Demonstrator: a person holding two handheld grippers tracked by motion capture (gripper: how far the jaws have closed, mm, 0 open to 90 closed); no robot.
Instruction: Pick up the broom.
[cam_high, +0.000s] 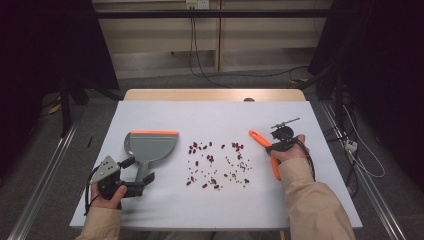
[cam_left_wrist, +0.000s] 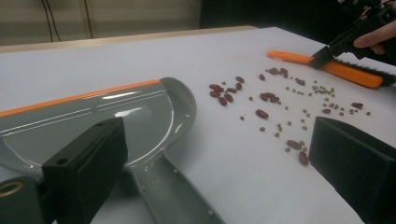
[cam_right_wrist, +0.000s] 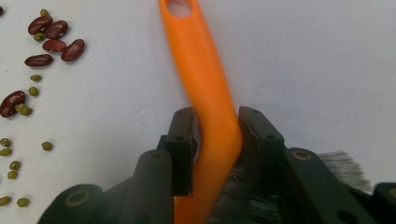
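The orange plastic hand brush with dark bristles (cam_right_wrist: 205, 93) lies on the white table (cam_high: 210, 205), right of the scattered red and green beans (cam_high: 217, 165). It appears light and stiff. The right gripper (cam_right_wrist: 215, 135) is clamped on the handle just above the bristles, a sound hold. The left gripper (cam_left_wrist: 215, 172) stands wide open, holding nothing, astride the handle of the grey plastic dustpan with an orange lip (cam_left_wrist: 121, 116). The beans will likely roll.

Smooth, glossy grey plastic on the dustpan with orange lip (cam_left_wrist: 140, 109), catching streaks of light; equally smooth, slightly shiny plastic on the orange brush handle (cam_right_wrist: 205, 79), with fine dark bristles (cam_right_wrist: 343, 163) beside it. Matt white sheet over the wooden tabletop (cam_high: 210, 112). Matt black plastic on the right gripper (cam_right_wrist: 215, 140) fingers (cam_right_wrist: 182, 144); glossy skins on the dark red beans (cam_right_wrist: 51, 39).
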